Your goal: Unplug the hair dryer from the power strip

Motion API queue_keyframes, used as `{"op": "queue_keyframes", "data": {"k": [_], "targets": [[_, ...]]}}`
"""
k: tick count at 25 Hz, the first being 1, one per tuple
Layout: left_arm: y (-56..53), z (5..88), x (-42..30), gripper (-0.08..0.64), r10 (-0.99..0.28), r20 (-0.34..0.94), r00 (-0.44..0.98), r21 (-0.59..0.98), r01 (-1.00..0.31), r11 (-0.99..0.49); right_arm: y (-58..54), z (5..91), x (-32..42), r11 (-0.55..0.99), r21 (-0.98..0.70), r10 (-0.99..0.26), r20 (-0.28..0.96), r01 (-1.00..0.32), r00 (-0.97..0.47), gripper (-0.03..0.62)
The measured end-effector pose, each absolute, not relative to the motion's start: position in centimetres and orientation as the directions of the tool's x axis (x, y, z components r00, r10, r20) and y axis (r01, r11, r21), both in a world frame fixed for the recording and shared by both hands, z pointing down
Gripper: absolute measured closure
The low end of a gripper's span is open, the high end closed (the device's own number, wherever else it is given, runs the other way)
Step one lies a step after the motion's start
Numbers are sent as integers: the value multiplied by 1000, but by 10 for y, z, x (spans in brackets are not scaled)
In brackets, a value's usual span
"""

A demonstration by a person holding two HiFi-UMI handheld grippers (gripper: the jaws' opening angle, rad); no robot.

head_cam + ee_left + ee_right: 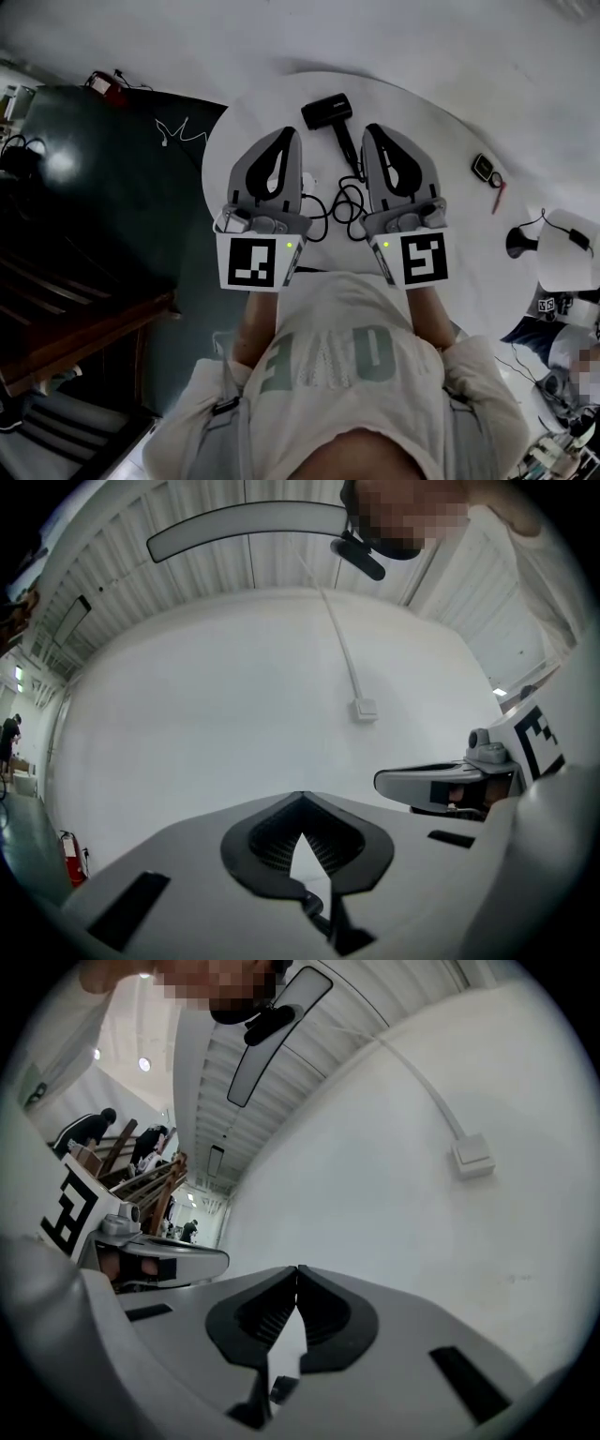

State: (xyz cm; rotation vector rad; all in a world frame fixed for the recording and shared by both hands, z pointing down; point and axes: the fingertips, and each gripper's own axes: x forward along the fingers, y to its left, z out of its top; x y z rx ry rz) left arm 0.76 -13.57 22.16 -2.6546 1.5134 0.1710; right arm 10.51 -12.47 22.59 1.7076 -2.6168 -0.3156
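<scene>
Left gripper and right gripper both have jaws together, empty, side by side above the table. We see the dryer at twelve o'clock just beyond their tips, handle running toward five; its cord coils nearer our right gripper. We cannot find the strip.

Head cam sits up top, looking steeply down, close on the left gripper, right gripper and round table. Each gripper cam rides its own gripper, facing abt level along the jaws at a white wall. Both share that wall's small box w/ cable — and each catches the other gripper at its edge.
</scene>
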Motion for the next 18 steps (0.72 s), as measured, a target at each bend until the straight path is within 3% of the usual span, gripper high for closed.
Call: {"op": "queue_keyframes", "data": {"k": [18], "targets": [[-133, 214, 17, 548, -848, -150, 509, -30, -859, -511, -132, 223, 106, 335, 118, -932, -107, -935, -347, 572]]}}
